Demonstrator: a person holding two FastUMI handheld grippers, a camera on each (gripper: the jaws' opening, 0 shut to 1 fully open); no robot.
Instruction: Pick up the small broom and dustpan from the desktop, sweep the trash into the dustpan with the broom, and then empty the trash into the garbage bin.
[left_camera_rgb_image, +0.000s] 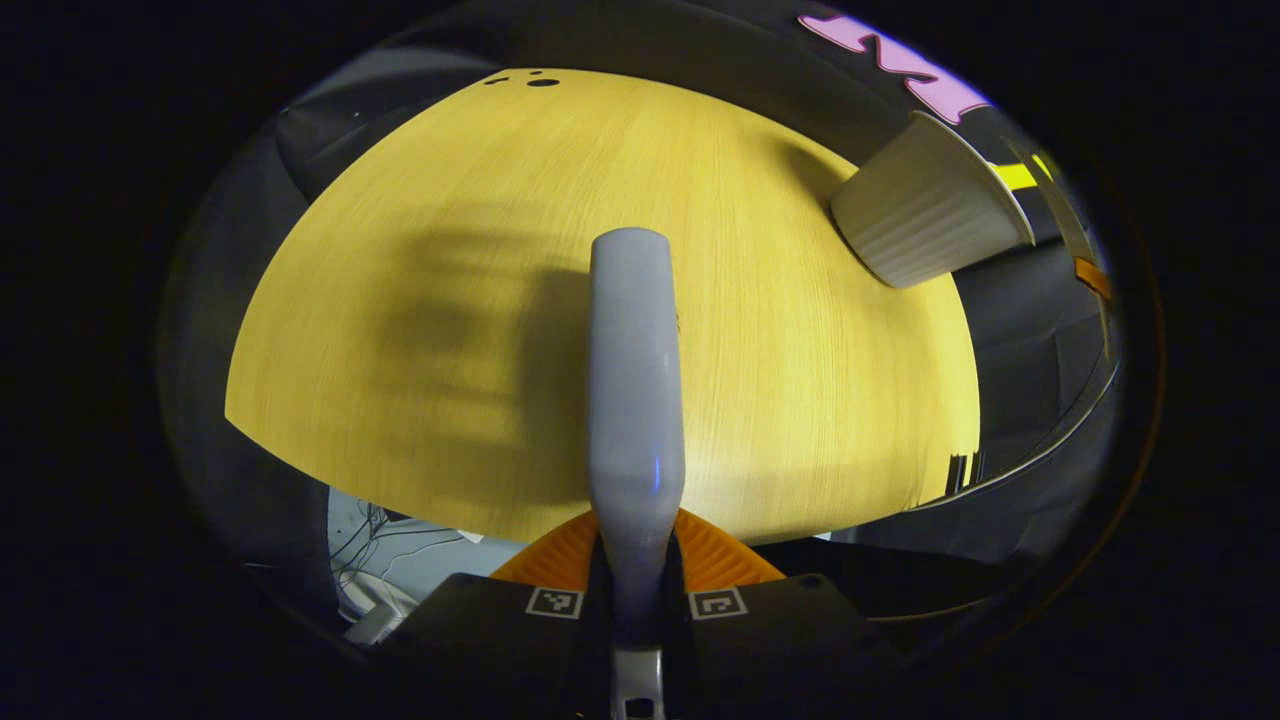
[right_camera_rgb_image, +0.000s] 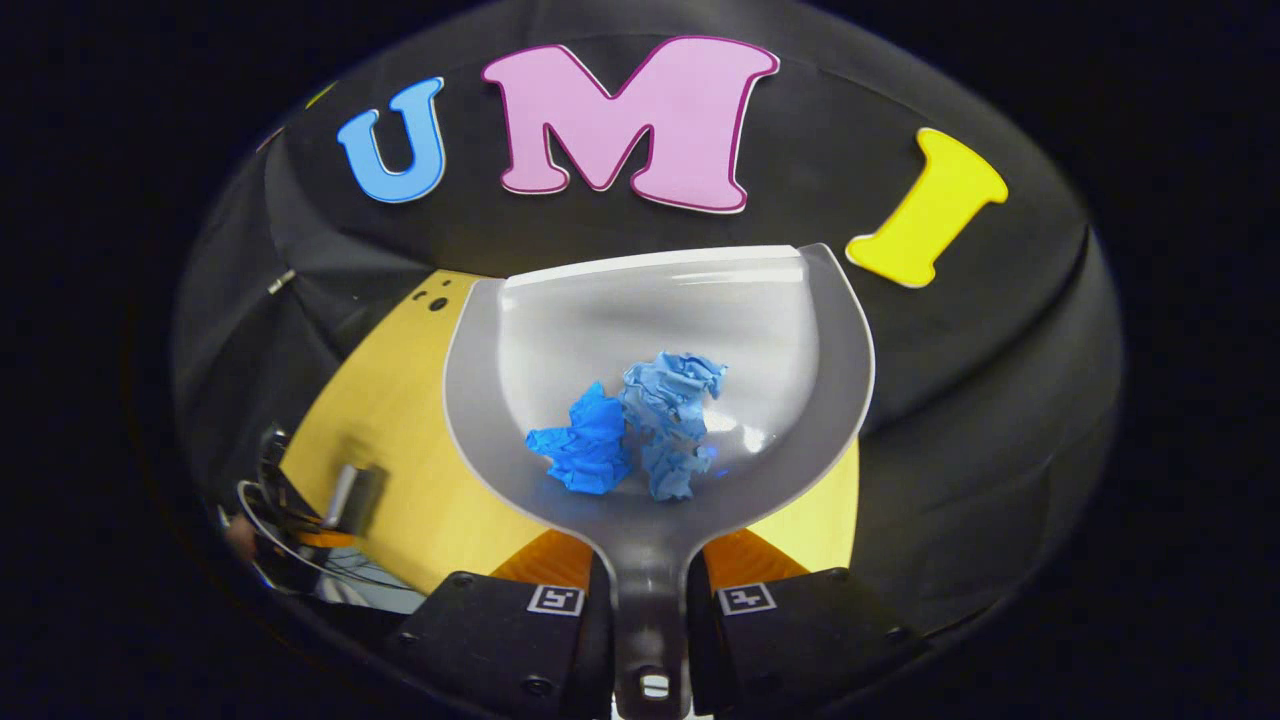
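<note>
My left gripper is shut on the handle of the small grey broom, which points forward over the yellow wooden desktop. A shadow of it lies on the wood to the left. My right gripper is shut on the handle of the grey dustpan, held level above the desktop's far edge. Two crumpled blue paper balls lie in the pan's middle. The white ribbed garbage bin stands at the desktop's far right corner in the left gripper view.
Small dark holes mark the desktop's far edge. Cables and grey gear lie below its near edge. In the right gripper view a small grey object shows low on the left, near cables, over the desktop's edge.
</note>
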